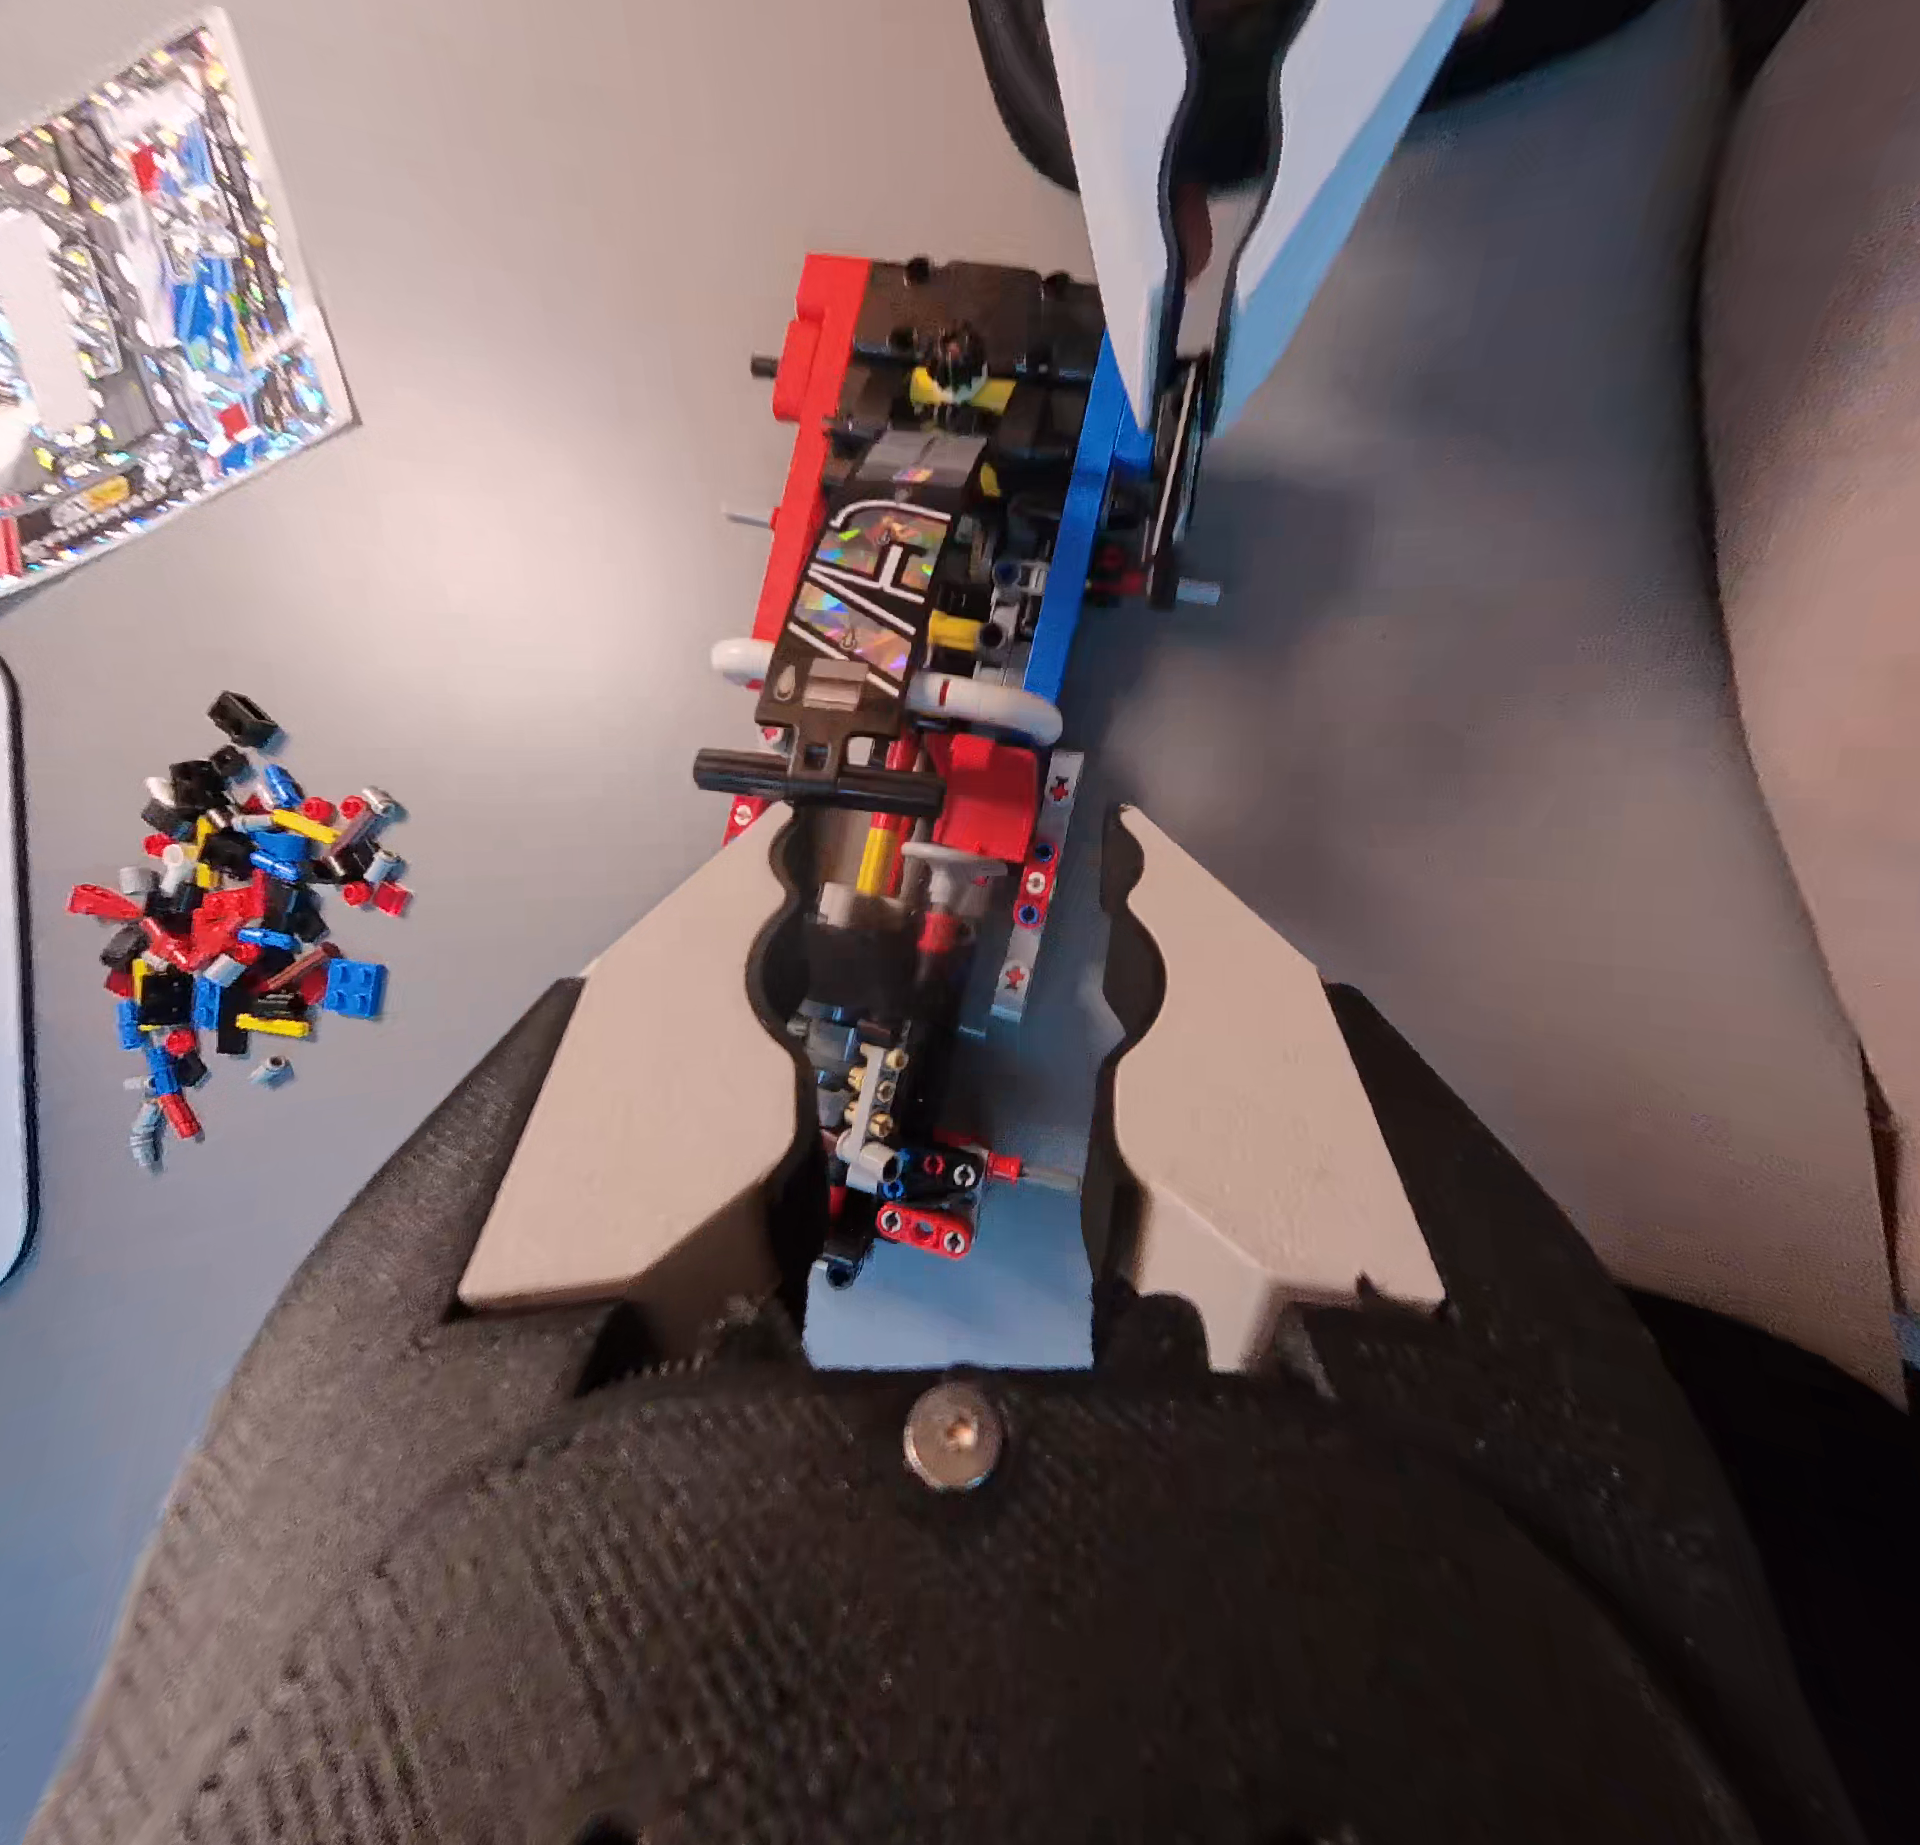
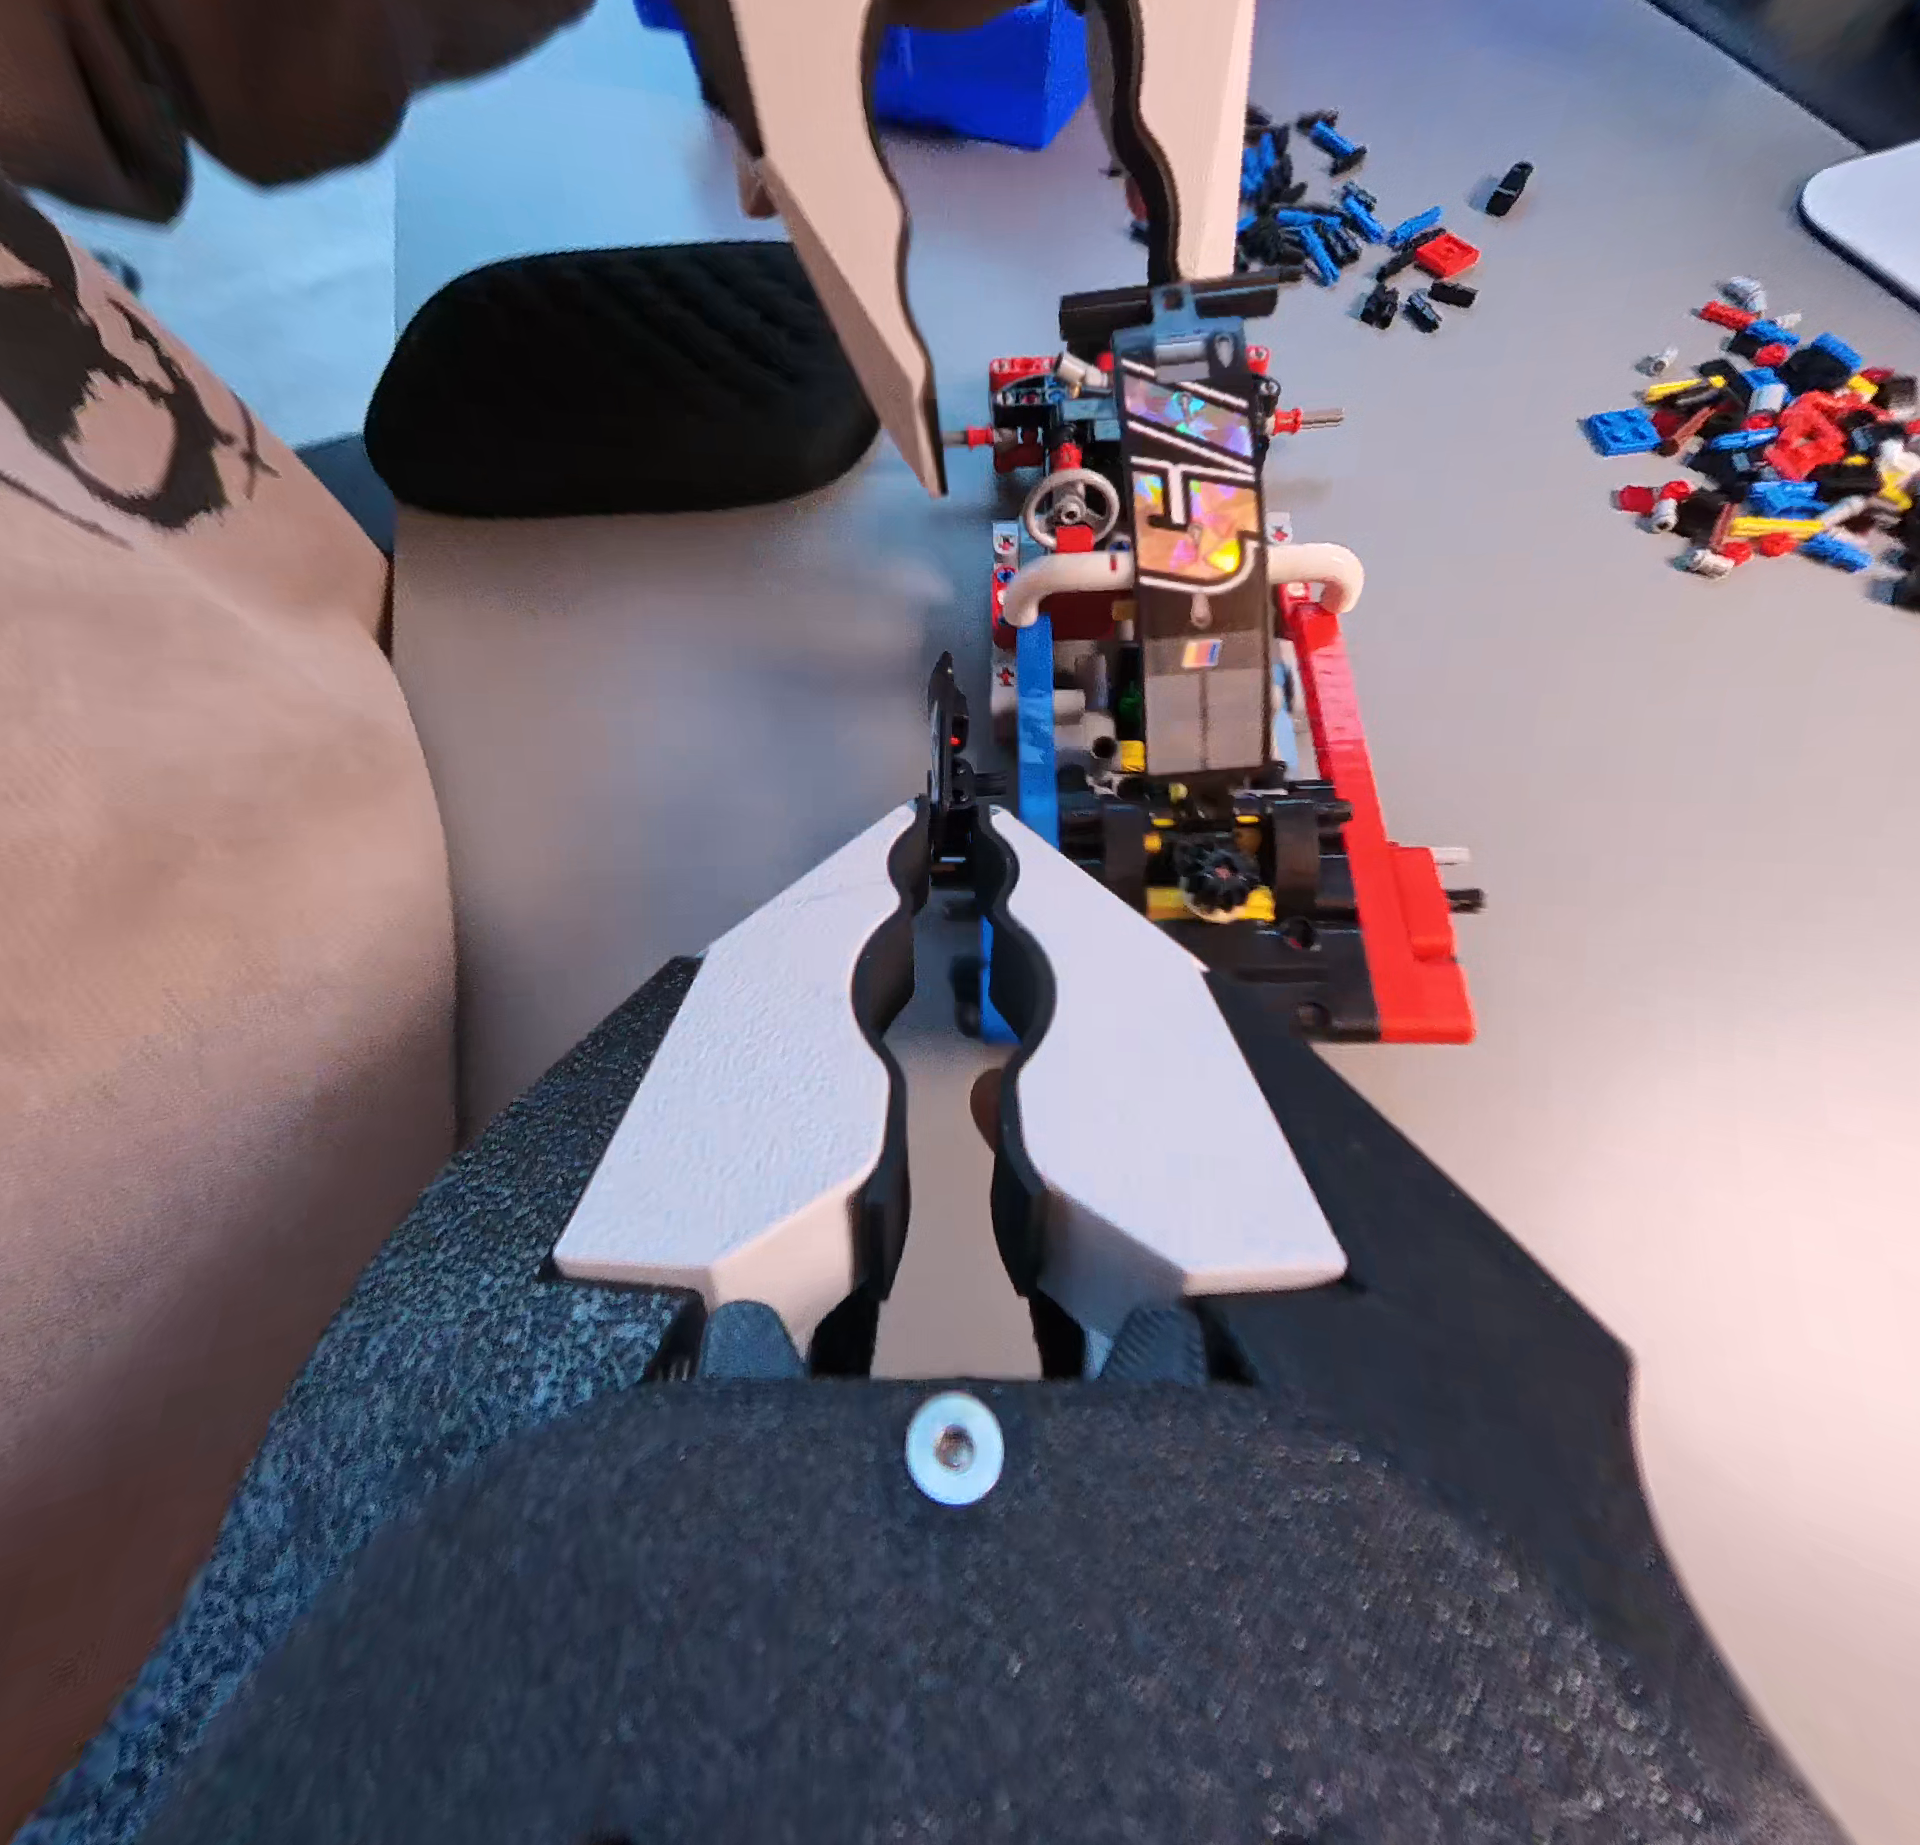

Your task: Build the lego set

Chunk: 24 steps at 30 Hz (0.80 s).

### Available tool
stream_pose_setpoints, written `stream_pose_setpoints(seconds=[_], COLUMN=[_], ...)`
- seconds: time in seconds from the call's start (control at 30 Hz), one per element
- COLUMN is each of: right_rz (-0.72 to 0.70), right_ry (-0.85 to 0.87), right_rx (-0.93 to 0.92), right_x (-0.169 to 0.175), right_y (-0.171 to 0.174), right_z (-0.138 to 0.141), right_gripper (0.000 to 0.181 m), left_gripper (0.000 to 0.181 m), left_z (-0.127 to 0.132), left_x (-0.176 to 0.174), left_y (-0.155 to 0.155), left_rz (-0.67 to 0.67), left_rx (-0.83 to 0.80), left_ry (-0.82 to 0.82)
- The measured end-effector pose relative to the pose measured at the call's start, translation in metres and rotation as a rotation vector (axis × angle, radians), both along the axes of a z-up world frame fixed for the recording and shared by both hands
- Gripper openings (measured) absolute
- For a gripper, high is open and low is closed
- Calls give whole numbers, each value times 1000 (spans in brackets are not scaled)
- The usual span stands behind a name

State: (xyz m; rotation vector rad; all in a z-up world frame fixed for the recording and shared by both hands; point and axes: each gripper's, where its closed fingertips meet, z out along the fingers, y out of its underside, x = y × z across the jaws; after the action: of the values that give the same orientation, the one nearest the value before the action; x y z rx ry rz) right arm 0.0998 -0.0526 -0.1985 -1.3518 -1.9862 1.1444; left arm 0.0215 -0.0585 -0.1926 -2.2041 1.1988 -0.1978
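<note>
Left gripper (image 1: 945, 839): jaws spread wide, straddling the front end of the lego car (image 1: 935, 590).
Right gripper (image 2: 954, 819): jaws nearly closed, pinching a small black piece (image 2: 951, 746) against the car's blue side.
Car: on the grey table (image 2: 1558, 1172).

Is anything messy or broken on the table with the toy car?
Nothing looks broken. The lego car sits flat on the table, just unfinished, with no wheels on it yet. Loose bricks lie in untidy heaps beside it, which is normal mid-build. The right tool pinches a small black piece beside the car's blue side.
</note>
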Motion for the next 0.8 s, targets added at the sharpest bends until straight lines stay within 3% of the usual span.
stream_pose_setpoints(seconds=[0.1,0.17,0.37,0.6,0.8], right_rz=[-81,-123,-151,-151,-199], right_ry=[-10,-12,-5,25,58], right_rx=[-46,-14,-25,-47,-37], right_x=[-8,-10,-7,-6,2], right_y=[-12,-10,-8,-6,-1], right_z=[-2,-7,-6,0,2], right_gripper=[5,5,5,5,5], left_gripper=[45,44,47,50,51], left_z=[7,7,8,25,39], left_x=[21,17,7,44,85], left_y=[-7,-4,-1,17,33], left_rz=[-13,1,23,-34,-156], left_rx=[27,52,-6,46,83], left_ry=[-32,46,-1,-189,-241])
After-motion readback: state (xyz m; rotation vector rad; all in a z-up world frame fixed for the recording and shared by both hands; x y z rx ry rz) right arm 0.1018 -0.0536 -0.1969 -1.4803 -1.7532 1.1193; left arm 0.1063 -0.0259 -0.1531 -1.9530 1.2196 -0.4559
